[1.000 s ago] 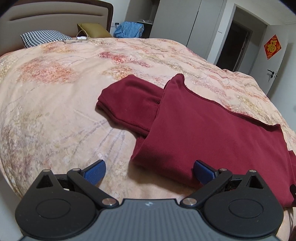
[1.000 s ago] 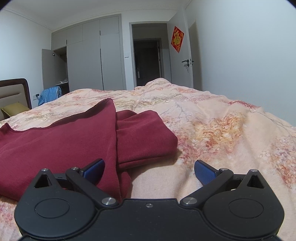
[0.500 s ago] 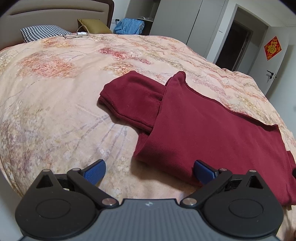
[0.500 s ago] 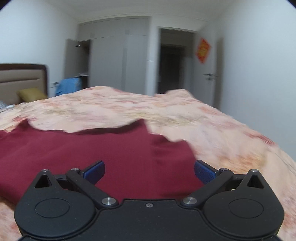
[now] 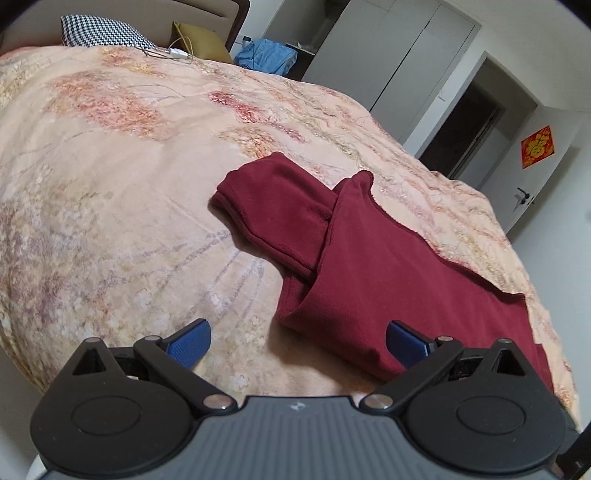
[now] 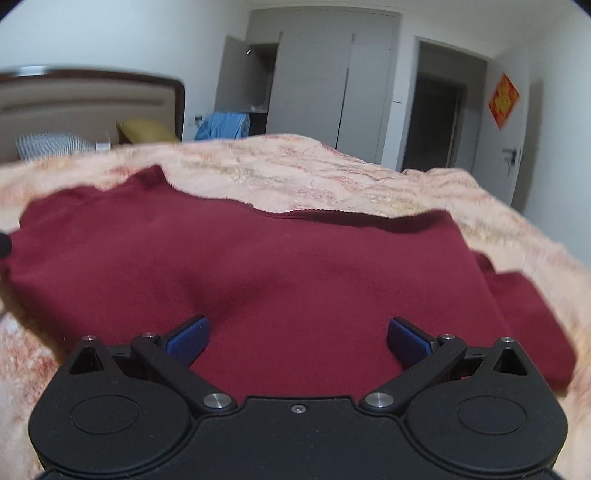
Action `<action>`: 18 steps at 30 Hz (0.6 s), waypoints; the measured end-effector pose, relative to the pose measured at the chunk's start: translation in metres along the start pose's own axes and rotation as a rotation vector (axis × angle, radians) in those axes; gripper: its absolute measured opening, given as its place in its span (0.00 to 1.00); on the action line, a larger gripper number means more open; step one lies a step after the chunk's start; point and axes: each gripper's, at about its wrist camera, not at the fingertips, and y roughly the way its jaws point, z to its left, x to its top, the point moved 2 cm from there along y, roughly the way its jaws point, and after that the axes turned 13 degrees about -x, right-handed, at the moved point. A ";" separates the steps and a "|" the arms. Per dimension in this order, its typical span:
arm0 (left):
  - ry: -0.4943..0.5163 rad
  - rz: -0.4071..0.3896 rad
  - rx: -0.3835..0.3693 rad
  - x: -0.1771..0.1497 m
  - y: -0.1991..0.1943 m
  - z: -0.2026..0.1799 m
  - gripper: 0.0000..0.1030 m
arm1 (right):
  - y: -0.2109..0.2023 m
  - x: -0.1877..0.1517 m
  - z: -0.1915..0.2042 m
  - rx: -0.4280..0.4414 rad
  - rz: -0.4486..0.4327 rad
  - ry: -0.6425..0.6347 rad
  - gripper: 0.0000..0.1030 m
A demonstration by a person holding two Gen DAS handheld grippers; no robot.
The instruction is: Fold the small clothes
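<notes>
A dark red top [image 5: 388, 266] lies flat on the floral bedspread [image 5: 110, 184], partly folded, with one sleeve [image 5: 273, 210] folded across at its left end. My left gripper [image 5: 297, 341] is open and empty, just before the garment's near left corner. My right gripper [image 6: 297, 339] is open and empty, hovering over the middle of the red top [image 6: 295, 266]. The other folded sleeve [image 6: 528, 314] shows at the right in the right wrist view.
A checked pillow [image 5: 103, 31] and a yellow cushion [image 5: 199, 38] lie by the headboard. Blue clothing [image 5: 267, 57] sits beyond the bed. Grey wardrobes [image 5: 388, 48] and an open doorway [image 5: 465, 140] stand behind. The bed's near edge [image 5: 22, 369] falls away at lower left.
My right gripper has swung left from the garment's right end to over its middle. My left gripper has risen and pulled back slightly. Both stay open; the garment has not moved.
</notes>
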 end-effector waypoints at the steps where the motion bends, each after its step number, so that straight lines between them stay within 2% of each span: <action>1: -0.005 0.000 -0.004 -0.001 0.000 0.000 1.00 | 0.000 0.000 -0.001 0.003 0.001 0.004 1.00; 7: 0.016 0.006 0.028 -0.006 0.004 -0.006 1.00 | -0.004 -0.007 0.004 0.002 -0.031 0.012 1.00; 18: 0.071 0.020 0.094 -0.012 0.014 -0.018 1.00 | -0.002 -0.008 -0.001 0.019 -0.036 0.033 1.00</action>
